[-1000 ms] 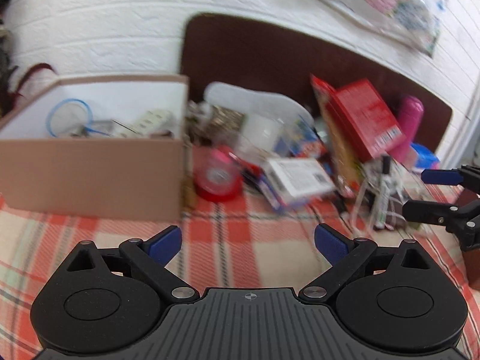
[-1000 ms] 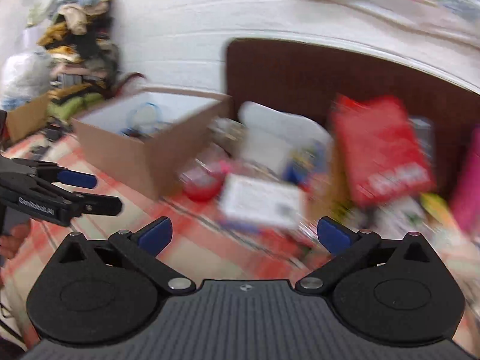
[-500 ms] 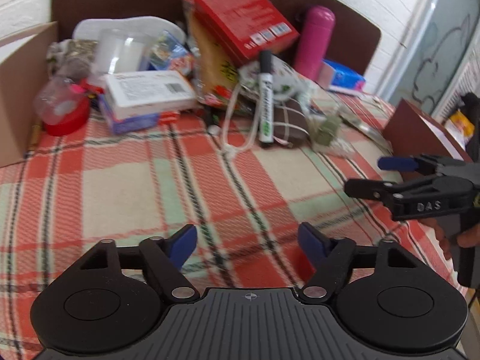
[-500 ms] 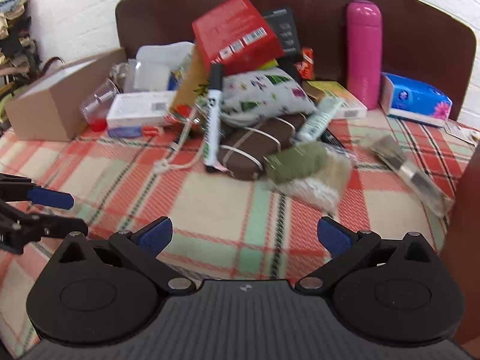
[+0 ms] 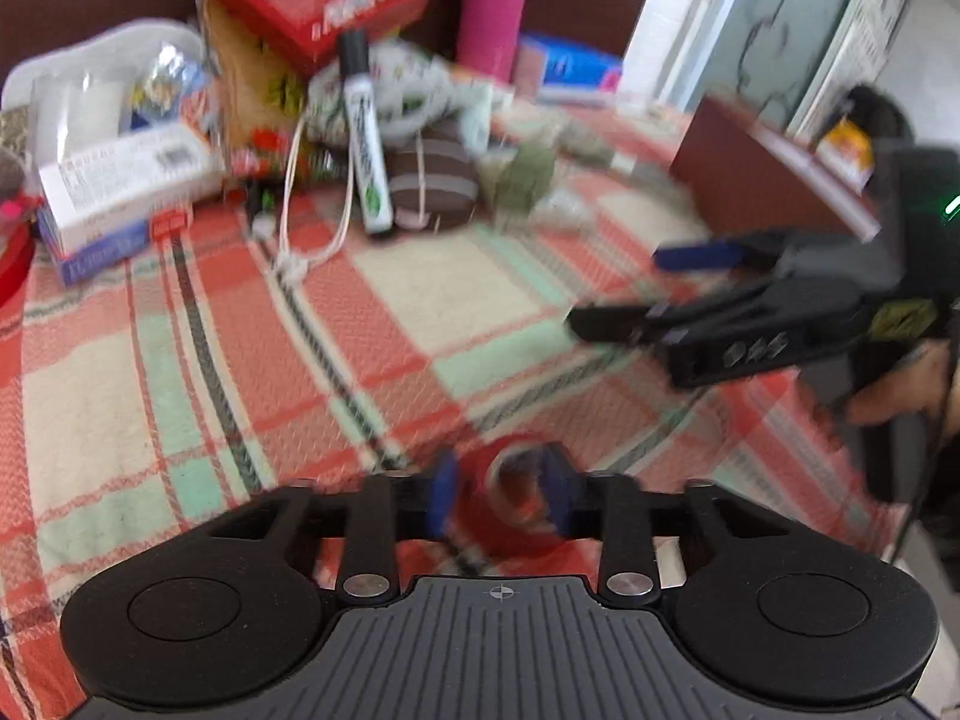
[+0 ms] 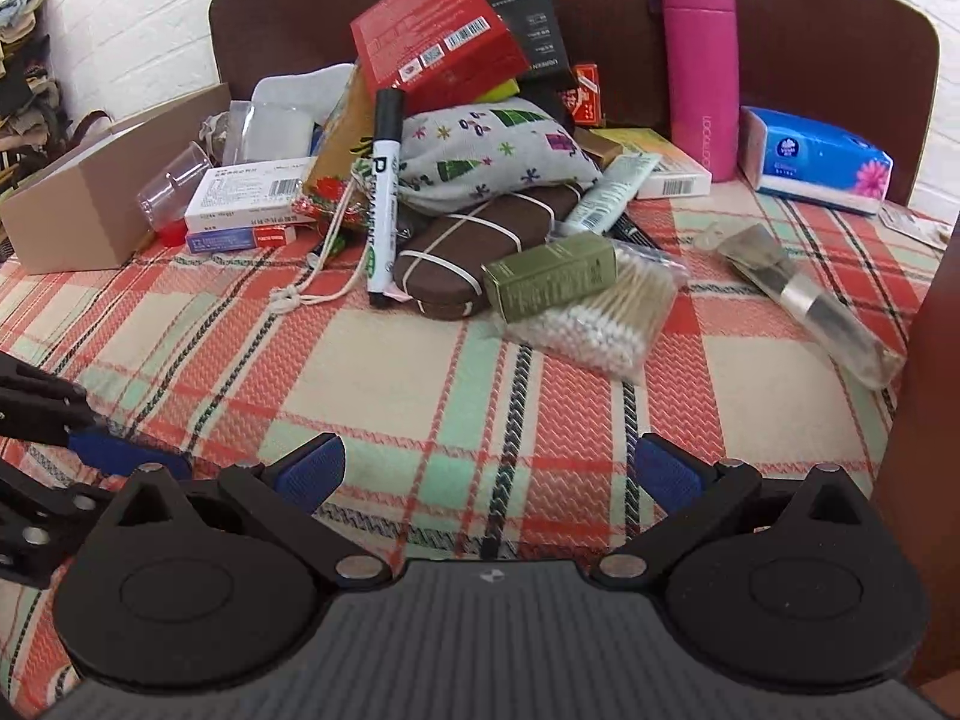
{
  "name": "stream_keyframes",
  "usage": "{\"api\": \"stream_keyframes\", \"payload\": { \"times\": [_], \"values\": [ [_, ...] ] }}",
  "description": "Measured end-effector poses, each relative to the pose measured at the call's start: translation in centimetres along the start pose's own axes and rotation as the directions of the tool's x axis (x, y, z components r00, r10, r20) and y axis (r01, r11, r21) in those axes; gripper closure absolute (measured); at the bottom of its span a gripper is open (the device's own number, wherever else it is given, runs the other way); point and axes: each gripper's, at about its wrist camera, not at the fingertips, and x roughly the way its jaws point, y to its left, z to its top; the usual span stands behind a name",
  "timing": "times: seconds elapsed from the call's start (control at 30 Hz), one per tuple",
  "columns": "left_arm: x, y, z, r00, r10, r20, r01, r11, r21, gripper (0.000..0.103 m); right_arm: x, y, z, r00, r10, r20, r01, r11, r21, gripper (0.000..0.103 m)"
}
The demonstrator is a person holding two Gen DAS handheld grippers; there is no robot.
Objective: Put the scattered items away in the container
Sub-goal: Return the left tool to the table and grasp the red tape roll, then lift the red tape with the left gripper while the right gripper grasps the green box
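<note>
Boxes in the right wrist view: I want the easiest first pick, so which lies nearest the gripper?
The olive-green box, lying on the cotton swabs; the red and white boxes sit farther back.

Cardboard box: cut by left edge, interior hidden. Right tool: smeared by motion blur in left wrist view. Red tape roll: half hidden behind left tool, blurred. Marker: lettering unreadable.

Cluttered plaid blanket
</note>
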Motion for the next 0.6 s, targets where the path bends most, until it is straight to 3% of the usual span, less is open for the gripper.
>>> {"api": "stream_keyframes", "payload": {
  "times": [0.17, 0.6],
  "values": [
    [0.2, 0.6, 0.2, 1.000, -0.001, 0.013, 0.001, 1.000, -0.027, 0.093, 0.7, -0.2, 0.3, 1.000, -0.001, -0.003, 0.001, 1.000, -0.001, 0.001],
    [0.3, 5.5, 2.8, 0.986, 0.159, 0.058, -0.145, 0.970, -0.194, 0.096, 2.5, 0.2, 4.0, 0.996, -0.037, 0.081, 0.038, 0.999, -0.013, 0.005]
  ]
}}
